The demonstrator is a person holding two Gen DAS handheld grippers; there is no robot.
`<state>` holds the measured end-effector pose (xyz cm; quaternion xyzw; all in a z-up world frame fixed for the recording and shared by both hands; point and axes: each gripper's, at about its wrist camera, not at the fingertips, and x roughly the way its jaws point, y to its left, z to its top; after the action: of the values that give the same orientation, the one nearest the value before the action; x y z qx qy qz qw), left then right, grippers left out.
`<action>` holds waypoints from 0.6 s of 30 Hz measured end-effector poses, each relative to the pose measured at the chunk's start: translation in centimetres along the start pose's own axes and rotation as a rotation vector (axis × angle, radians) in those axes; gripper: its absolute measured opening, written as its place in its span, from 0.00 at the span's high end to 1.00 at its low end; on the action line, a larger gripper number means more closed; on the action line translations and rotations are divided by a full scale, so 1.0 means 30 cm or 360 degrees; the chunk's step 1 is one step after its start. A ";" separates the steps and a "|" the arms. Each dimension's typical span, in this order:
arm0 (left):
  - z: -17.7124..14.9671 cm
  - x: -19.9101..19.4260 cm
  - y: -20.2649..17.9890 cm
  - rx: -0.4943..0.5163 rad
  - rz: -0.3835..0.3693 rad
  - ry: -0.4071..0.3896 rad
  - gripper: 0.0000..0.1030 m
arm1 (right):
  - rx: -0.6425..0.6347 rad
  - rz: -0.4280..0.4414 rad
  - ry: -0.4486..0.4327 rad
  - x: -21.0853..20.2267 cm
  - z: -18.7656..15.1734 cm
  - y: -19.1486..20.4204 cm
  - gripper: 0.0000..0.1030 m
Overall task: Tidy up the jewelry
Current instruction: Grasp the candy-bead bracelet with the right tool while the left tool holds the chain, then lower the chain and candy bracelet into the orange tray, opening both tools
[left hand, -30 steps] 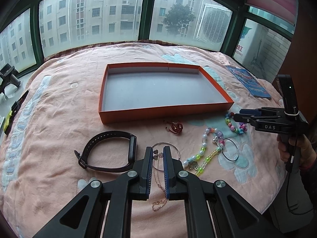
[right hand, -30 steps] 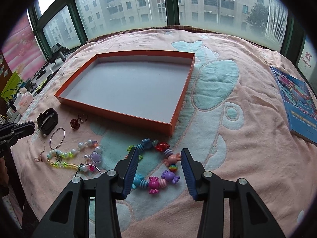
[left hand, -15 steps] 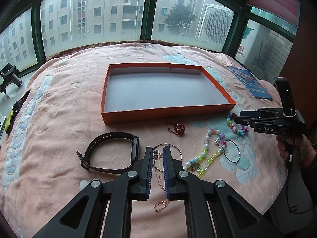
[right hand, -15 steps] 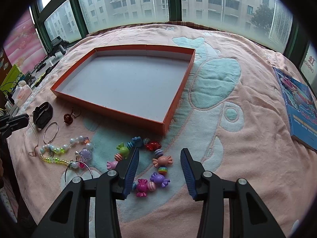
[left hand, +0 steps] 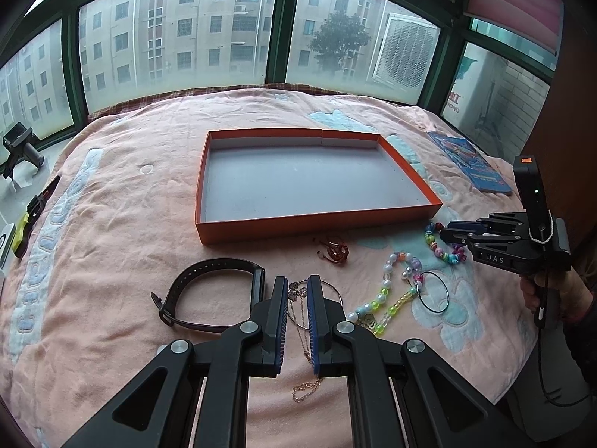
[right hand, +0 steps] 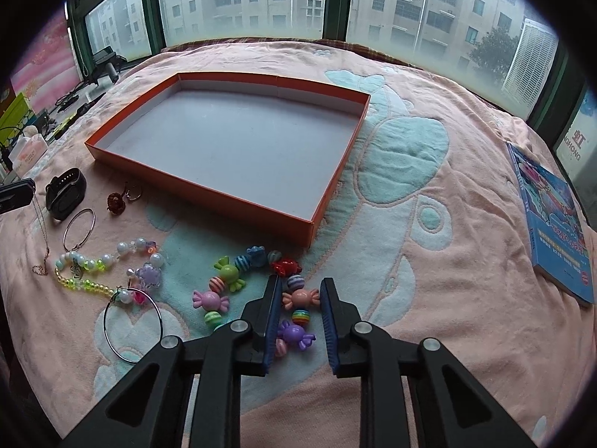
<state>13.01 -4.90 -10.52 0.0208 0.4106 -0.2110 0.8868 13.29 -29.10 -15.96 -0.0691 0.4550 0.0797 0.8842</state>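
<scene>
An empty orange tray [left hand: 317, 226] [right hand: 209, 190] lies on the pink blanket. My left gripper [left hand: 297, 289] is narrowly open astride a thin gold chain necklace [left hand: 304, 336], beside a silver bangle [left hand: 334, 291] and a black watch band [left hand: 209, 291]. My right gripper [right hand: 300, 291] is open around the peach bead of a candy-bead bracelet [right hand: 257, 283]; it also shows in the left wrist view [left hand: 446, 233]. A pearl-and-green bead bracelet [right hand: 97, 265], a thin hoop [right hand: 130, 324] and a red ring [right hand: 115, 201] lie near.
A blue book [right hand: 552, 216] lies at the blanket's right edge. Tools and clutter sit on the sill [left hand: 26, 216] at left. Windows run behind the bed.
My right gripper has dropped lower over the candy-bead bracelet and its jaws have narrowed around a bead. My left gripper has stayed over the chain, hardly moving.
</scene>
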 end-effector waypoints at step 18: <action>0.130 -0.338 -0.009 0.0086 -0.0008 -0.0350 0.90 | 0.0121 0.0013 -0.0322 -0.303 0.087 0.093 0.77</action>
<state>9.89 -2.34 -0.42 0.0203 0.3051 -0.2253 0.9251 9.59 -26.56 -7.17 -0.0252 0.3664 0.0725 0.9273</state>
